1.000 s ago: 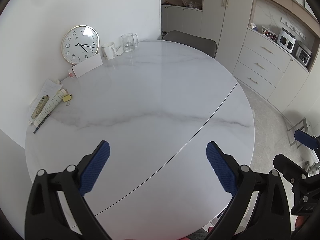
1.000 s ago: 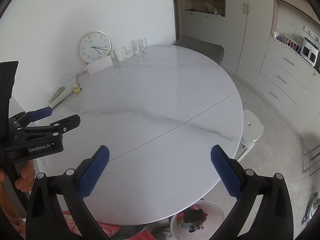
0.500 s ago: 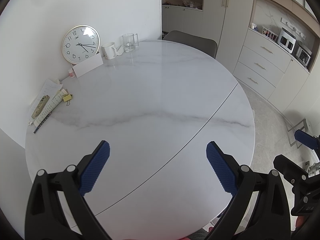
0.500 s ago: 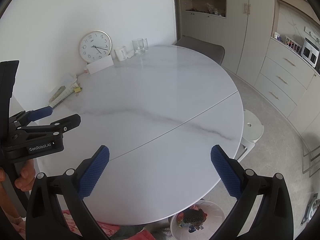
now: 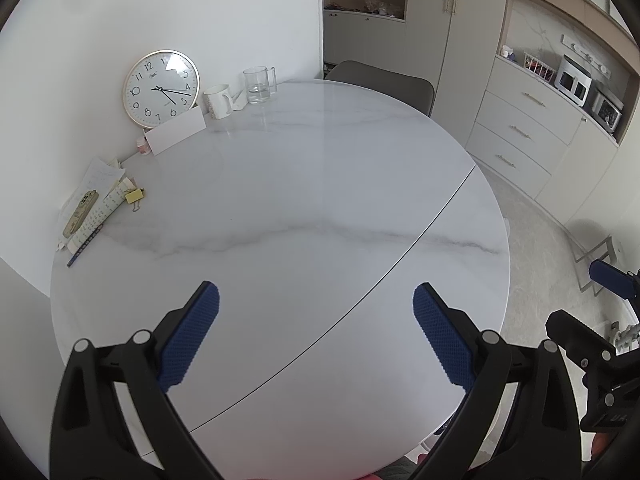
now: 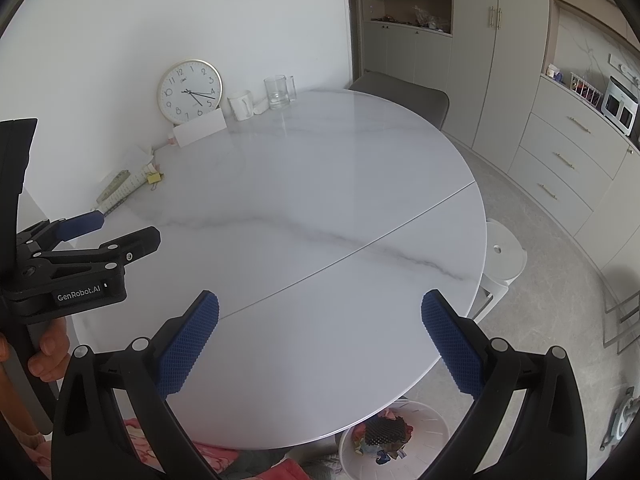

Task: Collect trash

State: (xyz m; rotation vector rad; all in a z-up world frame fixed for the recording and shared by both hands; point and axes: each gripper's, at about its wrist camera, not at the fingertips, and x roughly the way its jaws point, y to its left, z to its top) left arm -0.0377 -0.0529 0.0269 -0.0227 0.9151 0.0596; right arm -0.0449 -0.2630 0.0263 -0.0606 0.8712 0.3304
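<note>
Nothing has shifted over the last second: I hold my left gripper (image 5: 316, 312) and right gripper (image 6: 320, 320) released and empty above the table (image 5: 320, 184), trash already in the bin (image 6: 384, 436) underneath, so collecting looks finished.

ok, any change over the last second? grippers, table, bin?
Nearly nothing. The right wrist view drifted slightly, so the wall clock sits a little further right in frame. Left gripper and right gripper stay open and empty over the marble table. The trash bin is unchanged.
</note>
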